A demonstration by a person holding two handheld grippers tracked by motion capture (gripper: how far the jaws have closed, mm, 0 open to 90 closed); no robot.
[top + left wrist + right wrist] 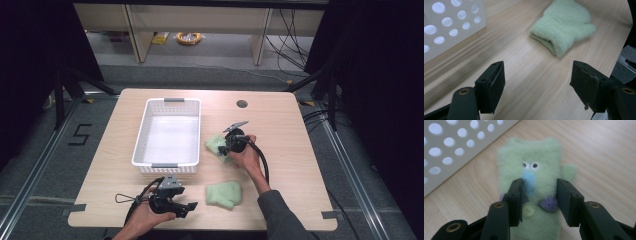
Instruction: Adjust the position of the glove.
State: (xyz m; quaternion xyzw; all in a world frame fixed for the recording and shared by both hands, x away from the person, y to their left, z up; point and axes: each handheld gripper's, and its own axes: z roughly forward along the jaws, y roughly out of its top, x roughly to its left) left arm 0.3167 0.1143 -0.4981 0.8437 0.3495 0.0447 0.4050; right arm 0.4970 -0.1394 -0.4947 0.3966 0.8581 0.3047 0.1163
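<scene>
Step in hand, as judged: gathering two green mittens for the white basket [168,134], with the first grasp being set up.

Basket: stands on the left half of the wooden table [280,130], nothing in it.

Far mitten [534,182]: lies flat just beside the basket's right wall, face up, showing two small eyes, a blue patch, a purple bobble and a pale button.

Right gripper [539,197]: poised over this mitten with its jaws parted, one on each side of the middle of the fabric; no squeeze yet. The next move calls for lowering onto the cloth, closing on a good fold of it, then lifting it over the basket rim.

Near mitten [564,27]: rests plain side up near the table's front edge, well apart from the first.

Left gripper [537,85]: held low by the front edge, jaws wide apart, gripping nothing, pointed toward the near mitten.

Surroundings: grey floor, dark curtains on both sides, pale shelving behind, loose cables at the right.
</scene>
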